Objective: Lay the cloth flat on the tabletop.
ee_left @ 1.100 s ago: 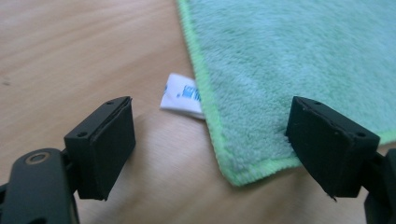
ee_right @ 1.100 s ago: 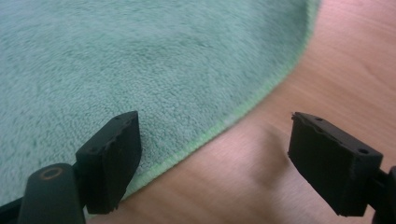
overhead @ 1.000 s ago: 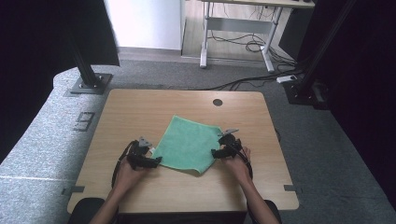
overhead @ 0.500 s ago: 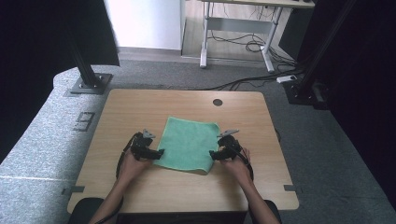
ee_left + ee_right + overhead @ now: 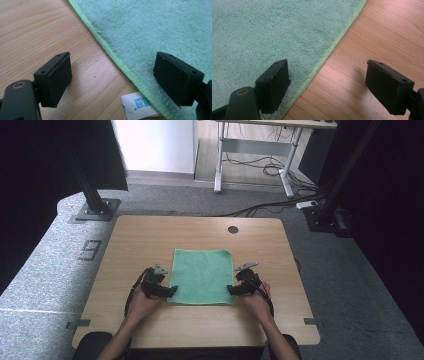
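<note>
We see a green terry cloth (image 5: pixel 202 276) lying flat and square near the middle of the wooden table (image 5: pixel 150 235), closer to its near edge than to the far one. Our left gripper (image 5: pixel 170 291) sits at the cloth's near left corner, its jaws spread, one over bare wood and one over the cloth, with the stitched hem (image 5: pixel 112 53) and a white label (image 5: pixel 138 105) between them. Our right gripper (image 5: pixel 231 290) sits at the near right corner, its jaws likewise spread and straddling the hem, pinching nothing.
</note>
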Tool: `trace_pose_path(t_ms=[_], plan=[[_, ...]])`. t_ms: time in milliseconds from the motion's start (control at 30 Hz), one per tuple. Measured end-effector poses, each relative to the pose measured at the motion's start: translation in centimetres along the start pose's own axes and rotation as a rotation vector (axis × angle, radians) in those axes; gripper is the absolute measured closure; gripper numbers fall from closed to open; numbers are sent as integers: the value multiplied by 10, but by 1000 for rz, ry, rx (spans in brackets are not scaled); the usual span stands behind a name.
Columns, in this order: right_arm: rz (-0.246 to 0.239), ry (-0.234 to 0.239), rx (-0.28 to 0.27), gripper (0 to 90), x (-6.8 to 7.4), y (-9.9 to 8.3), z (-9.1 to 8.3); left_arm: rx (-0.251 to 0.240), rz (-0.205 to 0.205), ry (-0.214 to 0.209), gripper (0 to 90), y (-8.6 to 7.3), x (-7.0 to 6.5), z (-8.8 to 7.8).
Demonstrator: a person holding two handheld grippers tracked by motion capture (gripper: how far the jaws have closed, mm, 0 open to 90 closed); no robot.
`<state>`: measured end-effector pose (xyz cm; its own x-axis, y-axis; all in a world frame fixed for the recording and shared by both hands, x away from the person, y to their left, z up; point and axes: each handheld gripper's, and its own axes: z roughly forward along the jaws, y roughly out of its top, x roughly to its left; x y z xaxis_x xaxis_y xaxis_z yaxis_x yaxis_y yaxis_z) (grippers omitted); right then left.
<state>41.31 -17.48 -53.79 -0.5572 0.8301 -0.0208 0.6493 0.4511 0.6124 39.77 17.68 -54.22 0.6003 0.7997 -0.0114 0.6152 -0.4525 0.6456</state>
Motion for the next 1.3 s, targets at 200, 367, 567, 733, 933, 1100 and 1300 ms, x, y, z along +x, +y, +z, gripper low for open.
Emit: trace_pose_path(t_ms=[200, 367, 567, 733, 933, 1100, 1300], plan=[[-5, 0, -13, 173, -2, 0, 2, -5, 1, -2, 143, -1, 2, 1], [17, 9, -26, 164, -6, 0, 4, -17, -3, 0, 132, -1, 5, 2], [28, 16, -42, 169, -6, -3, 4, -28, -2, 0, 124, -2, 6, 2], [25, 16, -43, 170, -6, -3, 4, -31, 1, -2, 118, -3, 7, 3], [16, 20, -48, 171, -6, -3, 2, -21, 4, 4, 116, -1, 6, 2], [19, 24, -70, 172, -6, -4, -6, -28, 40, 28, 117, 1, 1, -7], [16, 31, -77, 172, -5, -7, -15, -39, 42, 21, 117, -1, 1, -19]])
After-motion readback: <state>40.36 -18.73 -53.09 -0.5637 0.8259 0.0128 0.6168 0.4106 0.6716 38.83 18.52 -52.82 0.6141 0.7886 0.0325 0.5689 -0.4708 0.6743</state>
